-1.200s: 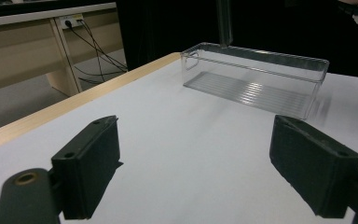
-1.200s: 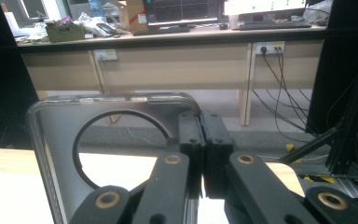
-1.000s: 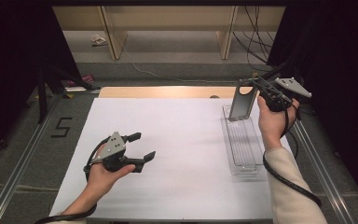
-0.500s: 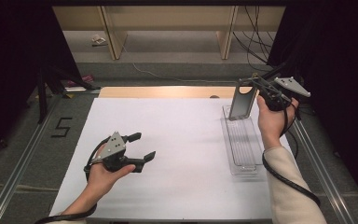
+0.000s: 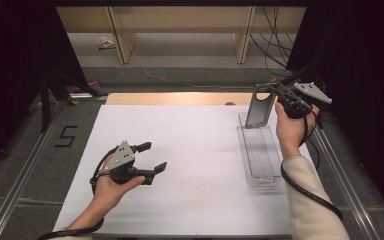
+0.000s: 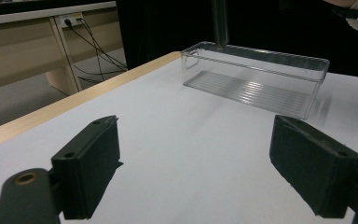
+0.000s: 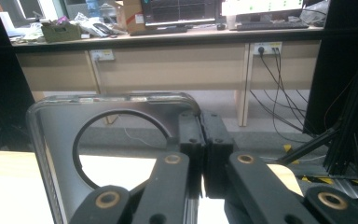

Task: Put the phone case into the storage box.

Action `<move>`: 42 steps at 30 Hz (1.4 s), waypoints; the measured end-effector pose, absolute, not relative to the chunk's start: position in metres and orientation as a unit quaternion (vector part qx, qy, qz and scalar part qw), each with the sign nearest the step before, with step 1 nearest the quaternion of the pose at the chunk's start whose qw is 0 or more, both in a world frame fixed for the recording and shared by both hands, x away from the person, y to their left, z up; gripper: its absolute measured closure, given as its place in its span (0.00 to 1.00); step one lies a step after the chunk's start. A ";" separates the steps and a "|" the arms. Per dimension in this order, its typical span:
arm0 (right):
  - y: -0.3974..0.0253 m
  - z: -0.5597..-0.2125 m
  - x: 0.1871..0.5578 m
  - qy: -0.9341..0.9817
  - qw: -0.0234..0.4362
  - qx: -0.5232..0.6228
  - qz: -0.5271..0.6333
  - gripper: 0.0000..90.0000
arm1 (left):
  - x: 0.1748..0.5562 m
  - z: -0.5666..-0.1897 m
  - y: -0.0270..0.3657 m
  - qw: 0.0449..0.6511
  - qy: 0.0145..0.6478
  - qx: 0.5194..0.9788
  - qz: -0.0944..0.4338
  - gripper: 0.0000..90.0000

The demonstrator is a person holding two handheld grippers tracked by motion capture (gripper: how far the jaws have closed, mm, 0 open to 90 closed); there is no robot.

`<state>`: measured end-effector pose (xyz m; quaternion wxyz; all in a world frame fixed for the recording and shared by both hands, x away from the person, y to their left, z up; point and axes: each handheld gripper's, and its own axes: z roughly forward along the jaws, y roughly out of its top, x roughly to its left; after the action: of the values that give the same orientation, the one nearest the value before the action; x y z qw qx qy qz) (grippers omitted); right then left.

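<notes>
A clear plastic panel [image 5: 259,106] with a round hole stands upright over the far end of a long clear tray [image 5: 257,150]. My right gripper [image 5: 271,91] is shut on the panel's top right edge; in the right gripper view the jaws [image 7: 203,135] pinch the panel [image 7: 60,135] beside its hole. My left gripper [image 5: 152,156] hovers open over the white table's left half with nothing between its jaws. From the left gripper view the gripper [image 6: 205,172] faces the tray [image 6: 256,81], and the panel [image 6: 220,23] rises from the tray's far corner.
The white table top [image 5: 190,135] has a wooden strip [image 5: 180,98] along its far edge. Metal rails run along both sides, and a "5" mark [image 5: 66,136] lies on the grey floor at left. Desks and cables stand beyond the table.
My right gripper has drifted slightly left with the panel still in it. The left gripper has held its place, still open.
</notes>
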<state>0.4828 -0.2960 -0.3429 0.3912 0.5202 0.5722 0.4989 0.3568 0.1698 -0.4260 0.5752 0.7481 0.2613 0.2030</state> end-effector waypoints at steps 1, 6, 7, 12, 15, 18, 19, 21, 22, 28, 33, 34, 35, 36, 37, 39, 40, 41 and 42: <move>-0.296 -0.343 0.483 0.572 0.391 0.520 0.499 0.99 | 0.357 -0.426 0.170 0.575 0.261 0.748 0.203 0.18; -0.296 -0.344 0.484 0.572 0.391 0.521 0.499 0.99 | 0.357 -0.426 0.170 0.575 0.261 0.748 0.203 0.18; -0.295 -0.344 0.484 0.572 0.391 0.521 0.498 0.99 | 0.357 -0.426 0.170 0.575 0.261 0.748 0.203 0.18; -0.295 -0.346 0.486 0.574 0.390 0.522 0.497 0.99 | 0.357 -0.426 0.170 0.575 0.261 0.748 0.203 0.18; -0.295 -0.347 0.487 0.572 0.389 0.523 0.498 0.99 | 0.357 -0.426 0.170 0.575 0.262 0.748 0.204 0.18; -0.295 -0.349 0.489 0.569 0.391 0.524 0.499 0.99 | 0.357 -0.426 0.170 0.575 0.261 0.748 0.203 0.18; -0.295 -0.349 0.489 0.569 0.391 0.524 0.499 0.99 | 0.357 -0.426 0.170 0.575 0.261 0.748 0.203 0.18; -0.295 -0.350 0.490 0.568 0.390 0.526 0.500 0.99 | 0.357 -0.426 0.170 0.575 0.262 0.748 0.204 0.18; -0.295 -0.351 0.491 0.568 0.390 0.526 0.499 0.99 | 0.357 -0.426 0.170 0.575 0.262 0.748 0.204 0.18; -0.295 -0.353 0.493 0.567 0.391 0.527 0.498 0.99 | 0.357 -0.426 0.170 0.574 0.261 0.749 0.203 0.18; -0.295 -0.354 0.495 0.566 0.392 0.528 0.497 0.99 | 0.357 -0.426 0.170 0.574 0.263 0.748 0.203 0.18; -0.295 -0.355 0.495 0.566 0.391 0.528 0.497 0.99 | 0.357 -0.426 0.170 0.574 0.263 0.748 0.203 0.18; -0.295 -0.355 0.495 0.566 0.392 0.529 0.497 0.99 | 0.357 -0.426 0.170 0.574 0.263 0.748 0.203 0.18; -0.296 -0.355 0.496 0.565 0.392 0.528 0.497 0.99 | 0.357 -0.426 0.170 0.574 0.263 0.748 0.204 0.18; -0.296 -0.355 0.496 0.565 0.392 0.530 0.497 0.99 | 0.357 -0.426 0.170 0.574 0.263 0.748 0.204 0.18; -0.296 -0.356 0.496 0.564 0.391 0.531 0.497 0.99 | 0.357 -0.427 0.170 0.574 0.263 0.749 0.203 0.18; -0.297 -0.356 0.496 0.564 0.392 0.531 0.497 0.99 | 0.357 -0.427 0.170 0.573 0.263 0.749 0.204 0.18; -0.297 -0.356 0.496 0.564 0.392 0.531 0.496 0.99 | 0.357 -0.427 0.170 0.573 0.263 0.749 0.204 0.18; -0.297 -0.357 0.497 0.564 0.392 0.532 0.496 0.99 | 0.357 -0.427 0.170 0.574 0.263 0.749 0.203 0.18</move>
<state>0.4967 -0.2967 -0.3568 0.3917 0.5317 0.5640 0.4957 0.3574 0.1701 -0.4266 0.5736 0.7487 0.2629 0.2034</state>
